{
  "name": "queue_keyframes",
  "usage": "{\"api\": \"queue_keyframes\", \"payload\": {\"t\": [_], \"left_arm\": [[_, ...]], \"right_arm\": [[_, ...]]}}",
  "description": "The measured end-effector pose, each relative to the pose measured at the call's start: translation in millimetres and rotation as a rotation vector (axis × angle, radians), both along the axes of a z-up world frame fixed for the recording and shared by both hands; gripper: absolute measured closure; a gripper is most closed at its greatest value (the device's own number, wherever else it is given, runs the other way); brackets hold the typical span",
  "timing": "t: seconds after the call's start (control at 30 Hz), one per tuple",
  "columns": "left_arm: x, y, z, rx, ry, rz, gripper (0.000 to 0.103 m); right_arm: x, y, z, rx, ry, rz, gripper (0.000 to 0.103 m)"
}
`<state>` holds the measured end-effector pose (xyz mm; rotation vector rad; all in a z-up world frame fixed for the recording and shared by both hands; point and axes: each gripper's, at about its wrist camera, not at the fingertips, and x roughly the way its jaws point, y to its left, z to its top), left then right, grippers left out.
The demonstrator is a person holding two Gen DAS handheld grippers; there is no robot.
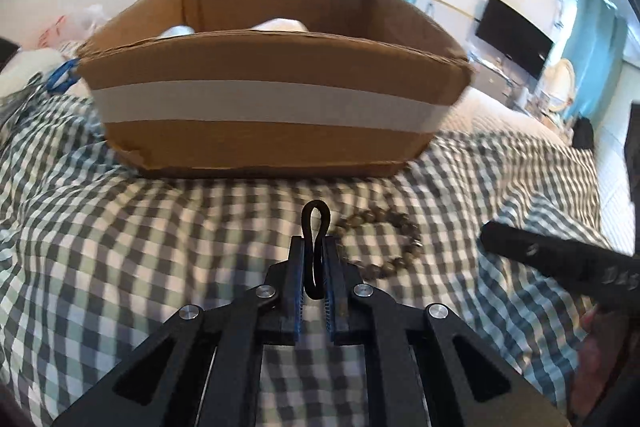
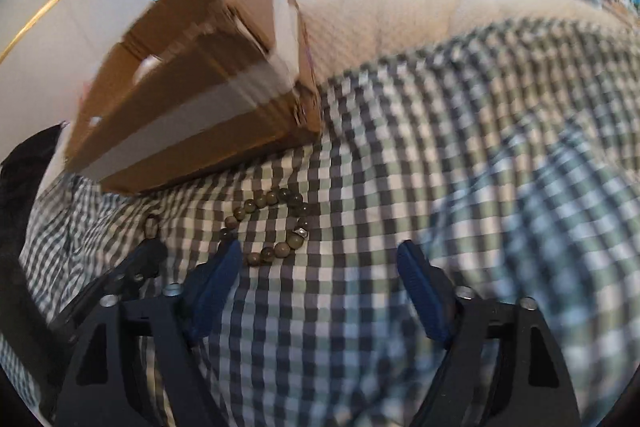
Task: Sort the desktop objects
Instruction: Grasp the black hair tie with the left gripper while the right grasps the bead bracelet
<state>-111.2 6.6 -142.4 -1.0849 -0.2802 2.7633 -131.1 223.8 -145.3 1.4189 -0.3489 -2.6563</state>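
My left gripper (image 1: 314, 241) is shut on a thin black elastic loop (image 1: 316, 215), which sticks out past the fingertips above the checked cloth (image 1: 120, 227). Just right of it a brown bead bracelet (image 1: 394, 217) lies on the cloth. An open cardboard box (image 1: 260, 99) with a white tape band stands behind them. In the right wrist view my right gripper (image 2: 320, 251) is open with only cloth between its fingers. The bracelet (image 2: 280, 251) lies just ahead of its left finger. The left gripper (image 2: 148, 259) shows further left, and the box (image 2: 192, 115) beyond.
White items (image 1: 280, 25) lie inside the box. A cream quilted bedspread (image 2: 400, 11) stretches beyond the checked cloth (image 2: 440, 147). A blue object (image 1: 60, 75) sits left of the box. A dark screen (image 1: 516, 35) hangs on the far wall.
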Motion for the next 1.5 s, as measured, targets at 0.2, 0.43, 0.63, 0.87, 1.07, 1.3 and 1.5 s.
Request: {"api": "queue_keyframes", "payload": {"t": [0.2,0.43,0.63,0.87,1.07,1.3,1.5], "left_arm": [[-11.8,-21.0,-7.0,0.019,-0.024,0.068,0.094],[-12.0,-35.8,-16.5,0.040,-0.065,0.086,0.094],[-7.8,-44.3,-18.4,0.060,-0.092,0.096,0.094],[1.3,-46.3,-9.8,0.042,-0.069,0.099,0.094],[5.6,-49.8,-6.8,0.042,-0.071,0.107,0.094],[13.5,-52.0,3.7,0.039,-0.044,0.101,0.094],[20.5,-54.5,11.7,0.047,-0.029,0.105,0.094]], "right_arm": [[-34.3,-23.1,-30.2,0.023,-0.068,-0.009,0.053],[-51.4,-25.6,-55.8,-0.023,-0.132,-0.001,0.044],[-48.7,-44.2,-60.7,0.029,-0.082,0.068,0.014],[-38.3,-46.6,-55.2,0.102,-0.048,0.080,0.050],[-26.4,-27.3,-44.8,0.024,-0.019,0.028,0.089],[-1.1,-25.3,-20.5,-0.103,0.031,0.073,0.092],[20.1,-37.3,4.0,-0.173,0.065,0.119,0.092]]}}
